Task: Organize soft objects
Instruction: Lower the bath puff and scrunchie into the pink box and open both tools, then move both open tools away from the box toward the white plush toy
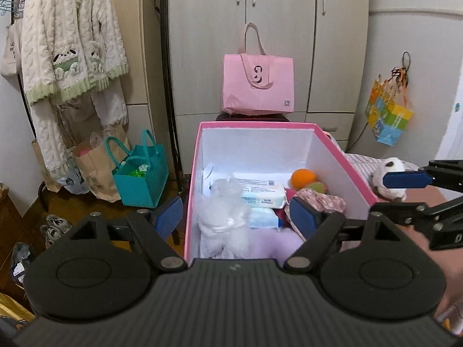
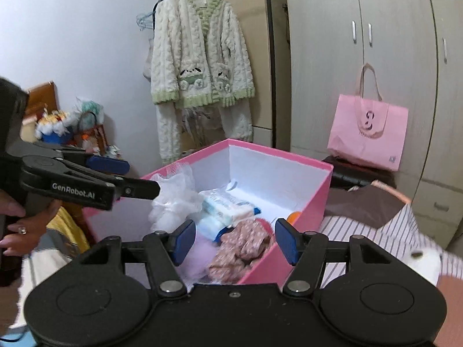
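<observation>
A pink box (image 1: pixel 344 156) with white inner walls stands open in front of me. Inside lie a white fluffy bundle (image 1: pixel 222 219), wet-wipe packs (image 1: pixel 260 193), an orange ball (image 1: pixel 302 178), a floral cloth (image 1: pixel 321 202) and lilac fabric (image 1: pixel 277 245). My left gripper (image 1: pixel 235 217) hangs open over the box's near-left part, gripping nothing. My right gripper (image 2: pixel 235 240) is open above the floral cloth (image 2: pixel 243 248), its pads clear of it. From the right wrist view, the left gripper (image 2: pixel 139 176) sits by the white bundle (image 2: pixel 173 199). A white plush toy (image 1: pixel 387 190) lies right of the box.
A pink tote bag (image 1: pixel 257 84) stands on a dark stool before the wardrobe (image 1: pixel 275 29). A teal bag (image 1: pixel 141 179), paper bags (image 1: pixel 92 170) and shoes (image 1: pixel 55 225) are on the floor at left. A fleece robe (image 1: pixel 69 43) hangs there. Striped bedding (image 2: pixel 376 231) lies right of the box.
</observation>
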